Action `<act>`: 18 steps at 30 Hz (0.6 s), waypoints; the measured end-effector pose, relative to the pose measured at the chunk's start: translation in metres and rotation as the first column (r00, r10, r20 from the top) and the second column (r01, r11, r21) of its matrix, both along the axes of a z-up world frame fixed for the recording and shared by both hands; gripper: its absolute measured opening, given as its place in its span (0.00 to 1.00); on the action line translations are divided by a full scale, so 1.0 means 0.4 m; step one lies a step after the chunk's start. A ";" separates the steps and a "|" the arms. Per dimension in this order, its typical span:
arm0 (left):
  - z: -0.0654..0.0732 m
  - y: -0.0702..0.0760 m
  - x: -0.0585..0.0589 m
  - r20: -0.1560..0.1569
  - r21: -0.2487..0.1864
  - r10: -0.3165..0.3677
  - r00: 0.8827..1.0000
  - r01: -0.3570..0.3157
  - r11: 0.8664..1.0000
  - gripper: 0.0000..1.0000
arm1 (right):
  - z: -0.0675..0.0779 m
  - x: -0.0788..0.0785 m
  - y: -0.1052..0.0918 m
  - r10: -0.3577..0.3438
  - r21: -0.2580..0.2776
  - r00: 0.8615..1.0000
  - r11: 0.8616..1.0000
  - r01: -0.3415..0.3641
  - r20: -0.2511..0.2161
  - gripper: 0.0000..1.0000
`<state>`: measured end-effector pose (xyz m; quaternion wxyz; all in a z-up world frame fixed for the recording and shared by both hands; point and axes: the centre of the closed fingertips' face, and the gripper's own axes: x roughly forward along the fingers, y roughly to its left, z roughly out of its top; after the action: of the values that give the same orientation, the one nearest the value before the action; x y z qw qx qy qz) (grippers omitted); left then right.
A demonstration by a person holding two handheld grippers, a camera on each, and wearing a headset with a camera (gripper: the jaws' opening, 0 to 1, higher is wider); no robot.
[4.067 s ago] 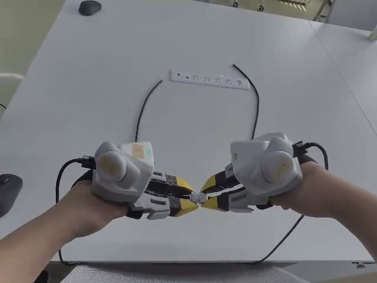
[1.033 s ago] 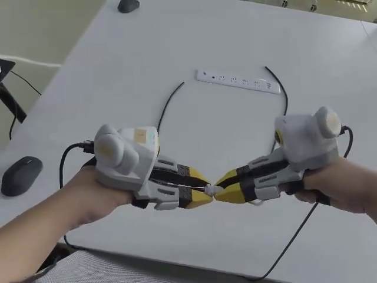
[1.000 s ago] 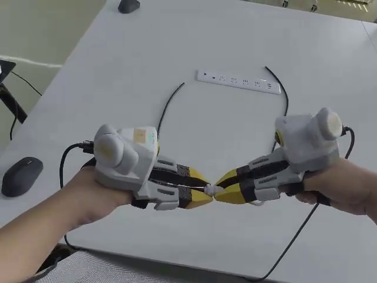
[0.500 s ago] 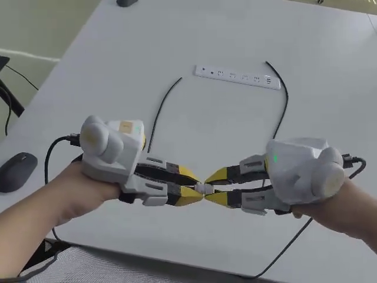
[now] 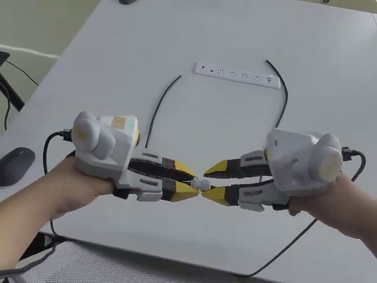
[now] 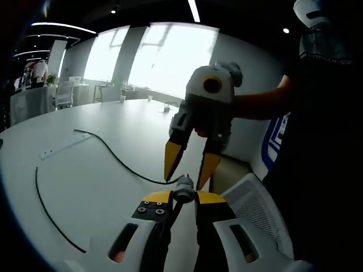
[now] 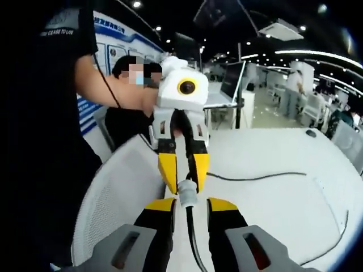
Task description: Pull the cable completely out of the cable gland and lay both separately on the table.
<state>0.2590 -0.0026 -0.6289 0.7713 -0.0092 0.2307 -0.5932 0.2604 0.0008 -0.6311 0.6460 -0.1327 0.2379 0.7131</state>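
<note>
Extraction not yet done: the cable (image 7: 190, 229) is threaded in the gland (image 5: 203, 184), and both are in the air over the table (image 5: 235, 35), nothing laid down. My left gripper (image 6: 181, 196) is clamped narrow on the gland. My right gripper (image 7: 190, 204) stands wide, straddling the cable without gripping it.

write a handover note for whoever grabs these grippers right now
Left gripper: shut on the cable gland, held above the table.
Right gripper: open, jaws either side of the black cable just behind the gland, not gripping.
Done: nothing separated; the cable runs into the gland.
Left: close the right gripper on the cable, pull it fully out, lay both apart on the table.
</note>
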 end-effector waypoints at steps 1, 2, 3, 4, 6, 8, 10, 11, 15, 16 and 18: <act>0.001 -0.001 -0.005 0.005 0.003 -0.001 1.000 0.001 1.000 0.15 | 0.019 -0.004 0.000 -0.023 0.047 0.992 0.998 0.029 -0.123 0.19; 0.001 -0.001 -0.006 0.010 0.006 0.001 1.000 -0.001 1.000 0.15 | 0.028 -0.009 -0.004 -0.029 0.063 0.977 0.997 0.043 -0.210 0.21; 0.003 -0.001 -0.008 0.016 0.006 0.002 1.000 -0.002 1.000 0.15 | 0.033 -0.013 -0.012 -0.044 0.056 0.943 0.996 0.066 -0.331 0.25; 0.004 -0.002 -0.009 0.022 0.007 0.001 1.000 -0.001 1.000 0.15 | 0.031 -0.010 -0.014 -0.053 0.051 0.934 0.996 0.076 -0.354 0.26; 0.005 -0.005 -0.012 0.034 0.010 -0.002 0.999 0.002 1.000 0.15 | 0.012 0.016 -0.029 -0.099 0.016 0.891 0.993 0.118 -0.443 0.21; 0.007 -0.010 -0.014 0.041 0.013 -0.006 0.999 0.006 1.000 0.15 | 0.007 0.018 -0.036 -0.115 -0.010 0.824 0.991 0.133 -0.555 0.20; 0.008 -0.014 -0.016 0.051 0.015 -0.013 0.999 0.012 1.000 0.15 | 0.013 0.007 -0.037 -0.079 0.008 0.782 0.994 0.107 -0.619 0.21; 0.009 -0.016 -0.017 0.056 0.018 -0.017 0.998 0.016 1.000 0.15 | 0.013 0.002 -0.039 -0.069 0.007 0.771 0.995 0.095 -0.633 0.21; 0.014 -0.024 -0.018 0.076 0.026 -0.031 0.997 0.029 0.999 0.15 | 0.026 -0.011 -0.030 -0.041 0.027 0.700 0.996 0.086 -0.713 0.21; 0.015 -0.025 -0.017 0.077 0.026 -0.030 0.997 0.028 0.999 0.15 | 0.025 -0.011 -0.028 -0.041 0.026 0.699 0.996 0.085 -0.714 0.20; 0.016 -0.026 -0.014 0.078 0.025 -0.030 0.996 0.028 0.999 0.15 | 0.022 -0.010 -0.025 -0.039 0.025 0.699 0.996 0.081 -0.714 0.20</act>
<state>0.2532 -0.0130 -0.6223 0.7711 0.0269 0.2074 -0.6014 0.2562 -0.0092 -0.6224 0.5298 0.1787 0.4540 0.6937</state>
